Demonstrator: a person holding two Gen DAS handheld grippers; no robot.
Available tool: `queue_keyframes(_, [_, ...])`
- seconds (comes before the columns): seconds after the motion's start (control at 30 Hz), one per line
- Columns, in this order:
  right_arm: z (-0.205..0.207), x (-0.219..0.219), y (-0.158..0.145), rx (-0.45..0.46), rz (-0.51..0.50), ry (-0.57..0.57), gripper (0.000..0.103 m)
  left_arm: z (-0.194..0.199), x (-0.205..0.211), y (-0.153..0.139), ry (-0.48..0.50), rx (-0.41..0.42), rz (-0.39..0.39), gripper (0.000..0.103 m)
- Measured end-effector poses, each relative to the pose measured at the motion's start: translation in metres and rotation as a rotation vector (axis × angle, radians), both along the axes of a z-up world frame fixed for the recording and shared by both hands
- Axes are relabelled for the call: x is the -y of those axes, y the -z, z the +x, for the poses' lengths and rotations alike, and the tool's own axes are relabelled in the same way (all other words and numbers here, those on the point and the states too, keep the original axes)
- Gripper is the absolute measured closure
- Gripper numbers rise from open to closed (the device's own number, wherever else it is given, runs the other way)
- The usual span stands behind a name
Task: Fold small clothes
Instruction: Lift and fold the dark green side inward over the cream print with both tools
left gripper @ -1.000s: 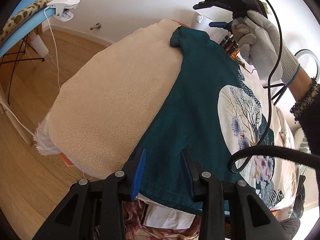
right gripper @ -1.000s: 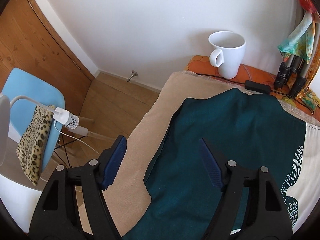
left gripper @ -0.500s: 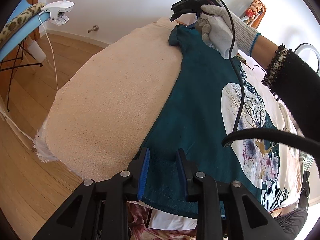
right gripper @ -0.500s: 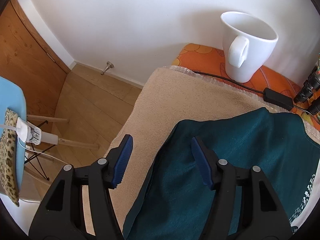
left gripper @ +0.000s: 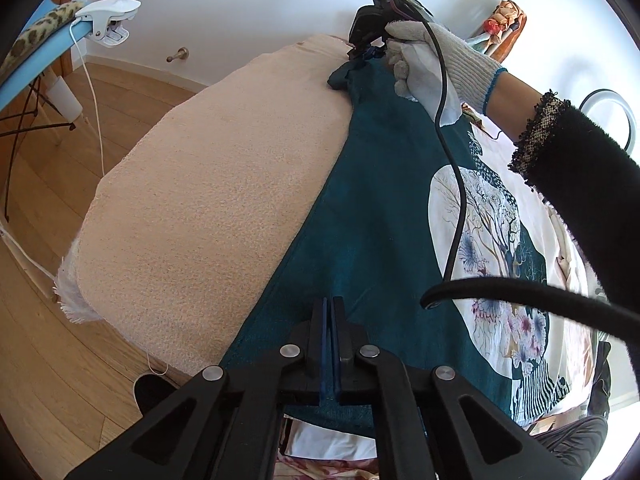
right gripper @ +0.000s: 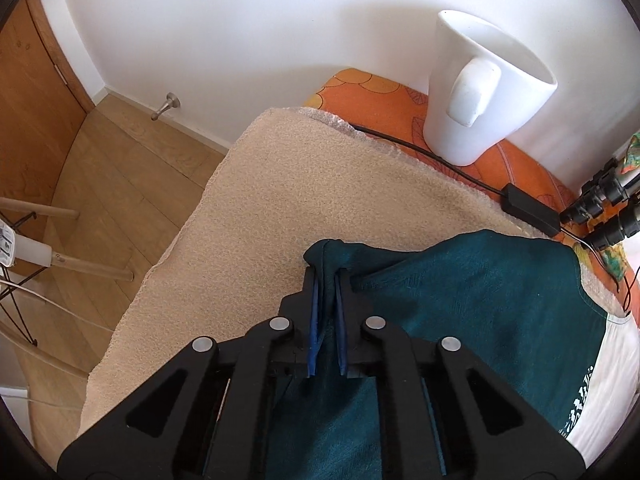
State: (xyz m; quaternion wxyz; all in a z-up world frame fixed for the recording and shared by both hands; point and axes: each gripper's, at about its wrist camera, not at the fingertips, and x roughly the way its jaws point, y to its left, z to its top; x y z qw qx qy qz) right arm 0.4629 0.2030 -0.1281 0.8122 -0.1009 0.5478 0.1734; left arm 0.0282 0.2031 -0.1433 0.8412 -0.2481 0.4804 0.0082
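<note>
Left hand-held gripper (left gripper: pixel 330 320) now clamped on teal garment (left gripper: pixel 372 216) hem, right hand-held gripper (right gripper: pixel 327 280) lowered, pinching its far corner

— Any lettering, brand, label or number to read?
— None. Only pictures on the teal shirt (left gripper: pixel 384 216): branching trees and flowers inside a pale disc at about 4 o'clock in the left wrist view, no words among them.
— And on the white mug (right gripper: pixel 476 92)?
— Blank, up at 1 o'clock in the right wrist view.
— The black adapter (right gripper: pixel 528 206) on its cable?
— Nothing legible. Same for the white clip (left gripper: pixel 108 20) at 10 o'clock in the left wrist view: too small to tell.
</note>
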Motion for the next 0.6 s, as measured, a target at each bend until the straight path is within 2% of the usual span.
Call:
queue_keyframes(0.2, [0.000, 0.022, -0.016, 0.016, 0.081, 0.004, 0.098, -0.001, 0.005, -0.009, 0.014, 0.029, -0.022, 0.103])
queue_keyframes(0.27, [0.000, 0.029, -0.025, 0.031, 0.108, 0.000, 0.098, -0.002, 0.007, -0.013, 0.011, 0.038, 0.026, 0.103])
queue_keyframes(0.33, [-0.001, 0.037, -0.032, 0.036, 0.120, 0.013, 0.098, -0.001, 0.011, -0.018, 0.002, 0.041, 0.133, 0.102])
queue_keyframes(0.4, [-0.003, 0.041, -0.036, 0.033, 0.135, 0.010, 0.098, -0.003, 0.008, -0.017, -0.025, 0.043, 0.173, 0.071])
queue_keyframes(0.5, [-0.005, 0.043, -0.040, 0.043, 0.137, -0.002, 0.098, -0.001, 0.000, -0.011, -0.063, 0.007, 0.231, 0.066])
queue_keyframes(0.6, [-0.005, 0.045, -0.040, 0.040, 0.146, -0.001, 0.098, 0.005, -0.005, 0.004, -0.057, -0.051, 0.187, 0.064])
